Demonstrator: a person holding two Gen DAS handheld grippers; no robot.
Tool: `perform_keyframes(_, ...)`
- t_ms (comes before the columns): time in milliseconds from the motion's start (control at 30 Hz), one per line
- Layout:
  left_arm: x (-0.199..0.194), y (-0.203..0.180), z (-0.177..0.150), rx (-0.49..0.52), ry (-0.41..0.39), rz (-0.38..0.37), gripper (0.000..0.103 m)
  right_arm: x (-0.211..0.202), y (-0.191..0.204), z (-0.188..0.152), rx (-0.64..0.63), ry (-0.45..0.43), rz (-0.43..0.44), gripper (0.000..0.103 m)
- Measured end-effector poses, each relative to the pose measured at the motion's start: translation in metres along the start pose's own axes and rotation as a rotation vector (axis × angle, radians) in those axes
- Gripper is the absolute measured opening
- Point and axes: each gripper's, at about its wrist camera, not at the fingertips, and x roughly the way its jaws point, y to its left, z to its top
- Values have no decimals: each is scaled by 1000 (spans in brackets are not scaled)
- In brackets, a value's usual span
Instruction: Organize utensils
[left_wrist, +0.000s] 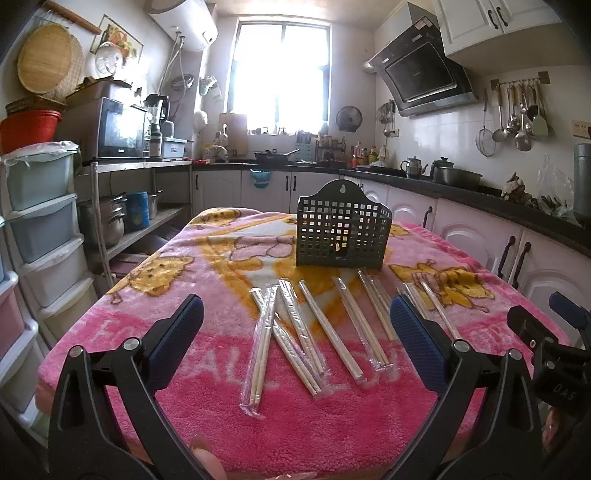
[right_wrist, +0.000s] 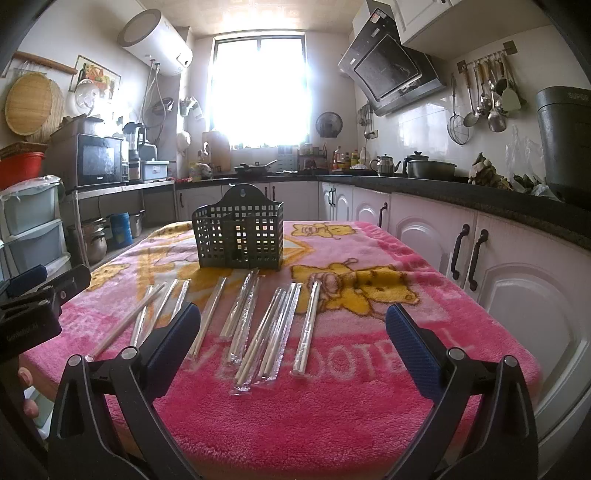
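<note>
A table covered by a pink blanket (left_wrist: 332, 424) with yellow cartoon figures carries everything for the job. Toward its far edge stands a dark perforated utensil holder (left_wrist: 343, 232), upright, its slotted walls letting window light through; nothing can be made out inside it. Nearer, across the middle of the table, lie the wrapped chopsticks (left_wrist: 306, 332), several pairs in clear sleeves spread in a loose fan, their far ends just short of the holder. At the left end of the row two packets cross each other; the rest lie side by side without touching the holder. The left gripper (left_wrist: 295, 328) hovers over the near edge of the table, its blue-padded fingers (left_wrist: 184, 325) spread wide with nothing between them but the chopsticks below. The right gripper (right_wrist: 293, 328) hangs beside it, toward the table's right side, fingers equally wide apart and empty. Each camera catches the other tool at its edge: the right gripper shows at the right border of the left view, the left one at the left border of the right view. Fingertips of a hand (right_wrist: 27, 391) show low at the left of the right view.
</note>
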Motion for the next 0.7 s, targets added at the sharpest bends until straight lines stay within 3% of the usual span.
perform_keyframes(700,1,-1,1,-3,2,-1,93,2,1,0,0,5,1,97)
